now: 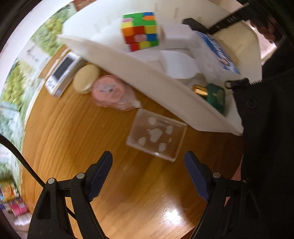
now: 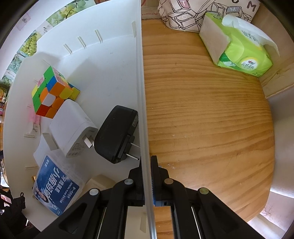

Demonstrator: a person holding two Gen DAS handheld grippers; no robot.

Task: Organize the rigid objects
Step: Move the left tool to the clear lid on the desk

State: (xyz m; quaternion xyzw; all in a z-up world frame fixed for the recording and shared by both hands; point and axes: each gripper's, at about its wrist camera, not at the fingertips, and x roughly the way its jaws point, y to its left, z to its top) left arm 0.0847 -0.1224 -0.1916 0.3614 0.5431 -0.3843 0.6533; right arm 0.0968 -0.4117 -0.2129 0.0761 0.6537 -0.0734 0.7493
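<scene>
A white organizer box [image 1: 147,73] stands on the wooden table; its wall also shows in the right wrist view [image 2: 141,92]. My right gripper [image 2: 147,165] is shut on that wall. Inside lie a colour cube [image 2: 49,92], a white charger [image 2: 73,128], a black charger [image 2: 117,136], a blue-labelled floss box [image 2: 57,185] and a green tin [image 1: 216,97]. My left gripper [image 1: 148,161] is open and empty just in front of a clear acrylic block [image 1: 156,136] on the table. A pink round case [image 1: 108,92], a beige compact [image 1: 86,79] and a small white screen device [image 1: 62,73] lie beyond.
A green tissue pack [image 2: 237,47] and a patterned bag [image 2: 202,12] sit at the far side of the table [image 2: 202,128]. A black jacket [image 1: 266,128] fills the right of the left wrist view.
</scene>
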